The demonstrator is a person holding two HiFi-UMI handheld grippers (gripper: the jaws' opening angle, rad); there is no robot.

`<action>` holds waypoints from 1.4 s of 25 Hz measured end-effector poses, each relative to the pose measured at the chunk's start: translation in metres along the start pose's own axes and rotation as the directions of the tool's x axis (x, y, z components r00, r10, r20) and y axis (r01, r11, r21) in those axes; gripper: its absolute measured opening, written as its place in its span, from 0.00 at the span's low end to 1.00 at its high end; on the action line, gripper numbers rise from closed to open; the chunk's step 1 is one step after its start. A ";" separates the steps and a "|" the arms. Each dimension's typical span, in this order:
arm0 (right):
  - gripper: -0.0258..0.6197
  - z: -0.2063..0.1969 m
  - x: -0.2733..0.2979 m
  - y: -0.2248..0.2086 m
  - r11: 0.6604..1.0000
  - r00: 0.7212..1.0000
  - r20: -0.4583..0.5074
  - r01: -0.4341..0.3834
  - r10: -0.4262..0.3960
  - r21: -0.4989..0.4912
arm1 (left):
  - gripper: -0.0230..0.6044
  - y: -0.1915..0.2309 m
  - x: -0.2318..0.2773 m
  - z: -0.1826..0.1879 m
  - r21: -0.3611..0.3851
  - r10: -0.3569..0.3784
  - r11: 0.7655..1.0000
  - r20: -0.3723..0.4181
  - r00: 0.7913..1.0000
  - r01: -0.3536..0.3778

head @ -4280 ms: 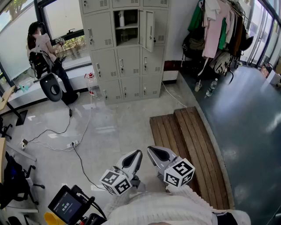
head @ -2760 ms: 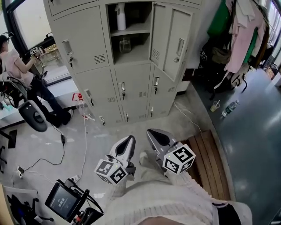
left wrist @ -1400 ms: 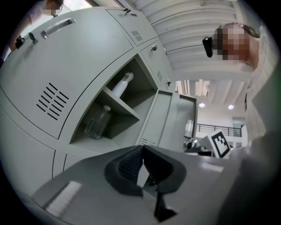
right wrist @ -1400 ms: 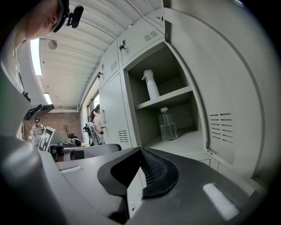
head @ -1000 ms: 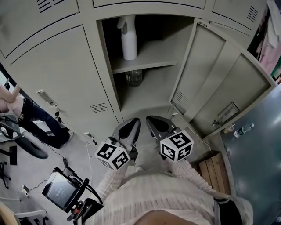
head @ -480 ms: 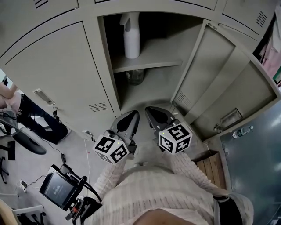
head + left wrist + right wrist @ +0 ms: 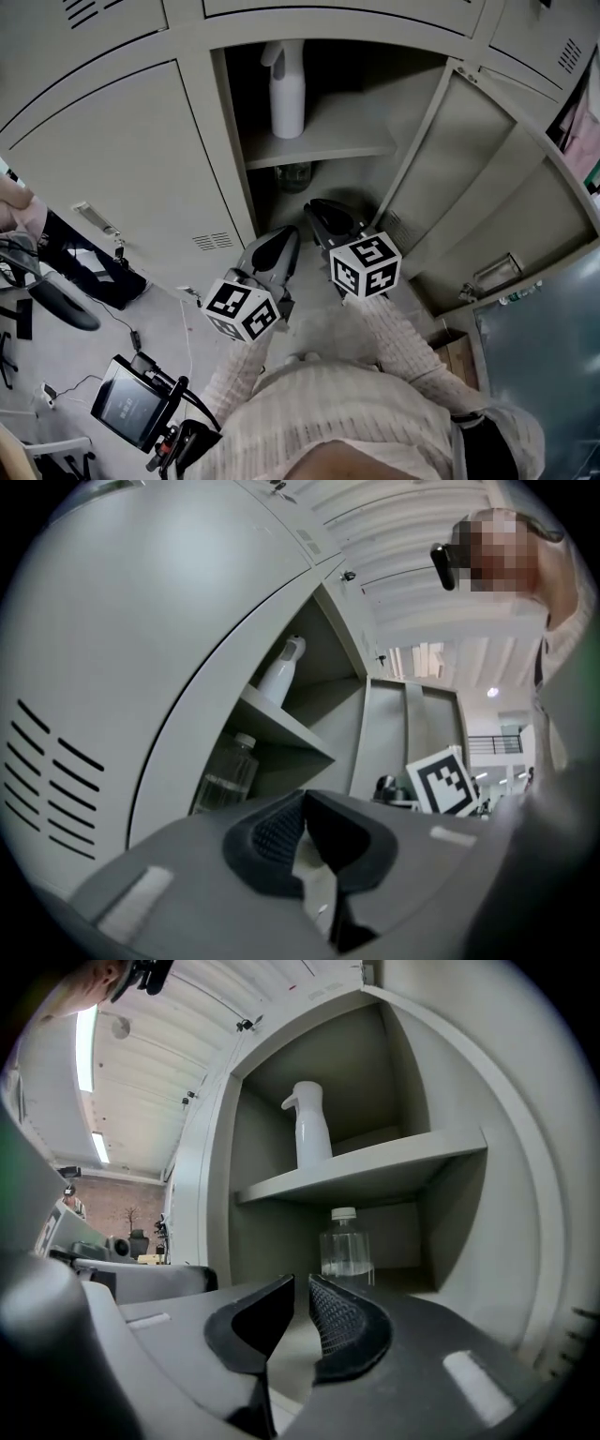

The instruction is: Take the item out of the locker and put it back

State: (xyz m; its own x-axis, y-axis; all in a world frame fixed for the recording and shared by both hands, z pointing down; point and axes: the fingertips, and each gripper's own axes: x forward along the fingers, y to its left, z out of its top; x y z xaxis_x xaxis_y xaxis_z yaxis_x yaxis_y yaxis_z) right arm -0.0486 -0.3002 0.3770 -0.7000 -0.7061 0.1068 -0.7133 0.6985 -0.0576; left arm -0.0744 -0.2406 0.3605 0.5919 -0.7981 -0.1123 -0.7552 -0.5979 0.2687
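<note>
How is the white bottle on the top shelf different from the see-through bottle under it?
The white bottle has a spray nozzle; the see-through bottle has a round cap. The white bottle stands on the shelf, the see-through bottle below it. Both stand upright in the same locker.

Matt grey painted-metal locker (image 7: 122,159).
Spray bottle (image 7: 287,94) opaque wht plastic; lower bottle (image 7: 347,1246) clear glossy plastic; right tool (image 7: 302,1281) pads (image 7: 339,1321) blk, ribbed, matt; sweater (image 7: 356,412) knit cloth.

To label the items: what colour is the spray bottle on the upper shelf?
White; the spray bottle shows best in the right gripper view.
</note>
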 end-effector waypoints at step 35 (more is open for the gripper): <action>0.70 -0.001 0.144 -0.074 0.991 0.990 -0.037 0.134 -0.134 0.015 | 0.03 0.012 0.013 -0.002 -0.079 -0.019 0.997 -0.015 1.000 0.018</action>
State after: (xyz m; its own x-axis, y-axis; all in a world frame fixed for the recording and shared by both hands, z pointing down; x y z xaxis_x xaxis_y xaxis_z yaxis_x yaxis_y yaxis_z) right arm -0.0966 -0.4537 0.3981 -0.5968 -0.7882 0.1502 -0.8012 0.5955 -0.0581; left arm -0.0753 -0.2584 0.3643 0.6103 -0.7854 -0.1031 -0.7200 -0.6043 0.3412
